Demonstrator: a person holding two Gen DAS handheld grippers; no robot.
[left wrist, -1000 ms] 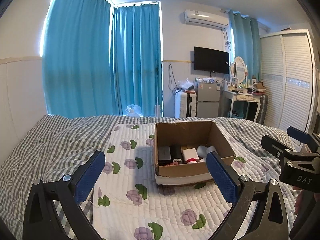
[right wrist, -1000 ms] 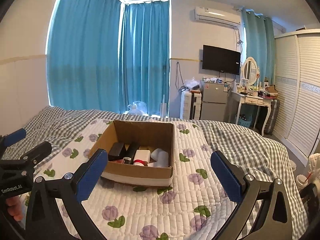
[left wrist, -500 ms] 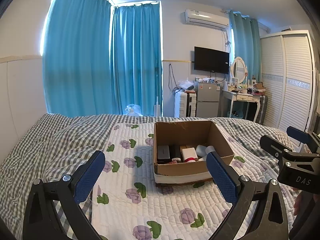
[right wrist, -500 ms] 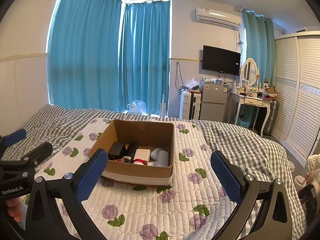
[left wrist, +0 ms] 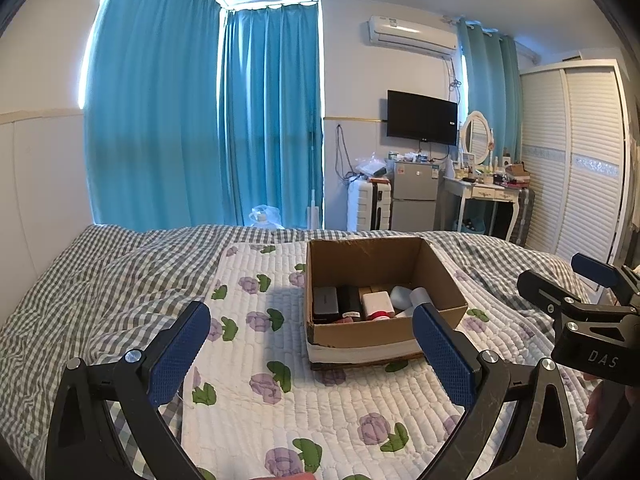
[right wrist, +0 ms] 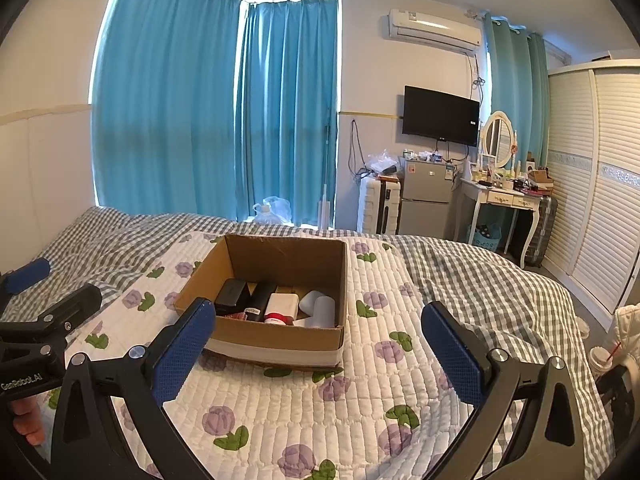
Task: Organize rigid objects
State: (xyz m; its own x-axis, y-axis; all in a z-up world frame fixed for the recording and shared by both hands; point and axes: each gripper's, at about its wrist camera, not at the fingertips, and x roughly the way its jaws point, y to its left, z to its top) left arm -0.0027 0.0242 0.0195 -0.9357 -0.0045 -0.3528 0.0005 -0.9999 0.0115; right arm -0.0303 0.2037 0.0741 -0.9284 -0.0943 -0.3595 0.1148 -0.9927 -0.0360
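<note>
An open cardboard box stands on a white floral quilt on the bed. Inside lie a dark case, a black block, a white-and-red container and pale rounded bottles. My left gripper is open and empty, in front of the box. My right gripper is open and empty, in front of the box, and shows at the right edge of the left wrist view.
A grey checked duvet covers the bed around the quilt. Beyond the bed stand teal curtains, a small fridge, a white suitcase, a dressing table and a white wardrobe.
Both grippers have drawn back slightly and risen a little from the box. The box and its contents have not moved. Both grippers stay open.
</note>
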